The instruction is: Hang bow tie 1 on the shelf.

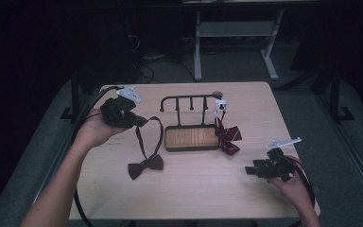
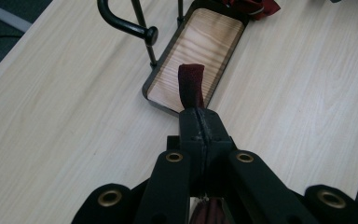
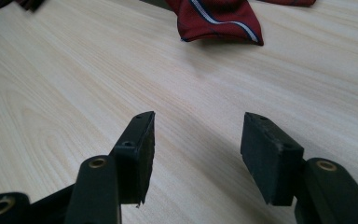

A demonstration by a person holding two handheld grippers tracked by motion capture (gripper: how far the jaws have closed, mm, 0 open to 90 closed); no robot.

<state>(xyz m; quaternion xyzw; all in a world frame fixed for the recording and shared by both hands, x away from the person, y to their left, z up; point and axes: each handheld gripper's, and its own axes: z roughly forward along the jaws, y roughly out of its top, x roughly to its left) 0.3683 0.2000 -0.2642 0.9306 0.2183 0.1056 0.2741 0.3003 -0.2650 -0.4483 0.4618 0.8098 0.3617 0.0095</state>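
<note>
A dark bow tie (image 1: pixel 145 168) lies on the table left of a black hook rack (image 1: pixel 189 100) with a wooden base (image 1: pixel 192 137). Its thin strap loops up to my left gripper (image 1: pixel 141 121), which is shut on the strap. In the left gripper view the jaws (image 2: pixel 200 116) pinch the dark red strap (image 2: pixel 191 86), whose end sticks up in front of the rack's base (image 2: pixel 200 42). A red striped bow tie (image 1: pixel 228 137) rests at the rack's right end. My right gripper (image 1: pixel 254 170) is open and low over the table; its jaws (image 3: pixel 198 154) hold nothing, and the striped tie (image 3: pixel 216 18) lies beyond.
The rack's curved hook end (image 2: pixel 126 23) is close to the left gripper. A white clip (image 1: pixel 220 104) sits at the rack's right end above the striped tie. Bare tabletop (image 1: pixel 203 189) stretches between the hands. Table legs and cables lie on the dark floor behind.
</note>
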